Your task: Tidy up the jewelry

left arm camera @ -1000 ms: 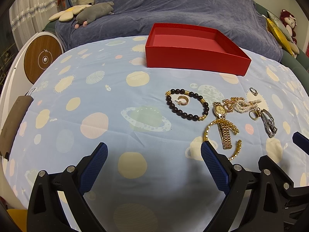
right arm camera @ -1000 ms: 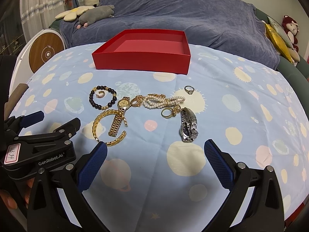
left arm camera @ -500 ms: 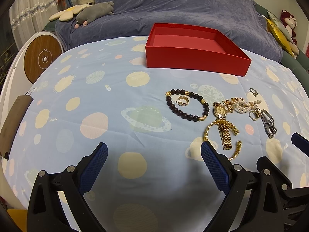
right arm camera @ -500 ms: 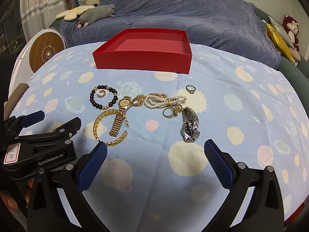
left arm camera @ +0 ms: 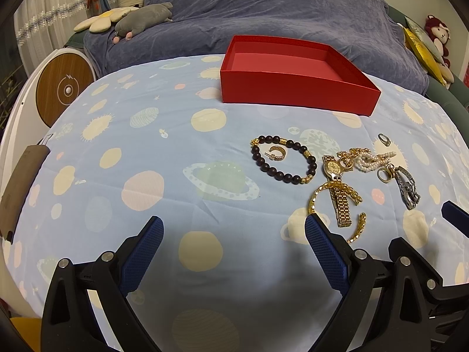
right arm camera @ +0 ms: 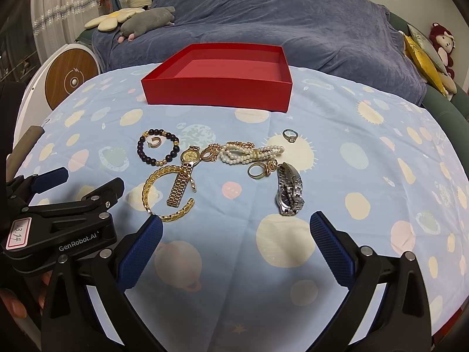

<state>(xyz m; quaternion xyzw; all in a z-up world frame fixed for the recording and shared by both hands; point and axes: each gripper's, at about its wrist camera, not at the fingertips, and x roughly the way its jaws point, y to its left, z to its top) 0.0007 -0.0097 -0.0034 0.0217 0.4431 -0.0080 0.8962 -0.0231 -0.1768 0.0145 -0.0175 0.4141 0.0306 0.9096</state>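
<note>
An empty red box [right arm camera: 217,91] [left arm camera: 293,88] stands at the back of the table. In front of it lie a dark bead bracelet [right arm camera: 158,149] [left arm camera: 283,160] around a small gold earring [right arm camera: 154,143], a gold watch [right arm camera: 184,176] [left arm camera: 337,187], a gold bangle [right arm camera: 164,196], a pearl strand [right arm camera: 250,152] [left arm camera: 372,160], gold rings [right arm camera: 259,170], a silver ring [right arm camera: 290,135] [left arm camera: 384,140] and a silver watch [right arm camera: 288,190] [left arm camera: 407,186]. My right gripper [right arm camera: 236,237] is open, nearer than the silver watch. My left gripper [left arm camera: 233,239] is open over bare cloth, left of the bangle.
The table wears a light blue planet-print cloth [left arm camera: 146,152]. A sofa under a blue-grey blanket [right arm camera: 263,23] with plush toys [right arm camera: 146,19] runs behind it. A round wooden-faced device [left arm camera: 63,89] stands at the left. A brown flat object [left arm camera: 17,182] lies on the left table edge.
The right gripper has crept forward toward the jewelry, which sits slightly lower and larger in its view. The left view is almost unchanged.
</note>
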